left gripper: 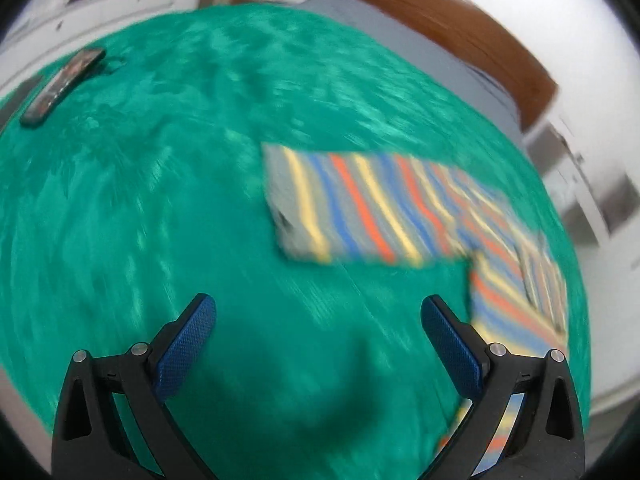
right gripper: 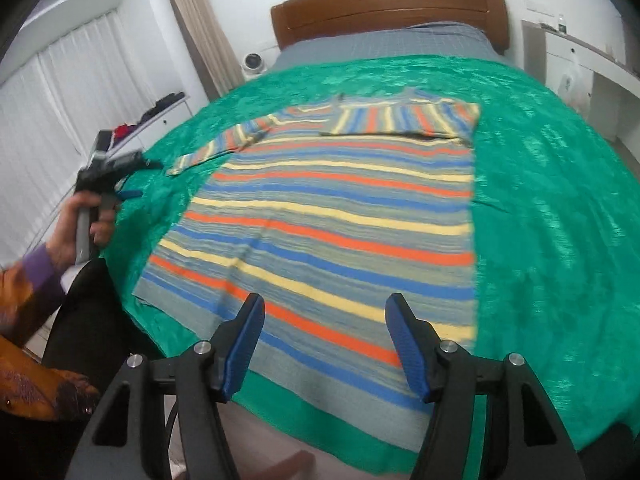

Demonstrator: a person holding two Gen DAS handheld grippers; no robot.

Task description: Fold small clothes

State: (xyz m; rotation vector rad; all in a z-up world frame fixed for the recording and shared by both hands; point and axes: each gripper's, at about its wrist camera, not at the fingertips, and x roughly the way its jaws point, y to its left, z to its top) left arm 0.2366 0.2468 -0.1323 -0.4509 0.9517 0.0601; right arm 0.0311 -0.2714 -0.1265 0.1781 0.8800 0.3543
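A striped sweater [right gripper: 328, 216] in grey, blue, orange and yellow lies flat on the green bedspread [right gripper: 540, 208]. Its right sleeve [right gripper: 404, 120] is folded across the chest; its left sleeve [right gripper: 224, 144] stretches out to the left. My right gripper [right gripper: 324, 344] is open and empty, just above the sweater's hem. My left gripper [left gripper: 318, 344] is open and empty over bare bedspread [left gripper: 160, 208], with the outstretched sleeve [left gripper: 360, 208] ahead and to its right. The left gripper also shows in the right wrist view [right gripper: 136, 180], held in a hand at the bed's left edge.
A phone [left gripper: 62, 84] lies on the bedspread at the far left. A wooden headboard [right gripper: 388, 4] stands at the back. White cabinets [right gripper: 60, 112] are on the left, a white desk [right gripper: 580, 56] on the right. The person's legs [right gripper: 80, 320] are at the bed's near left corner.
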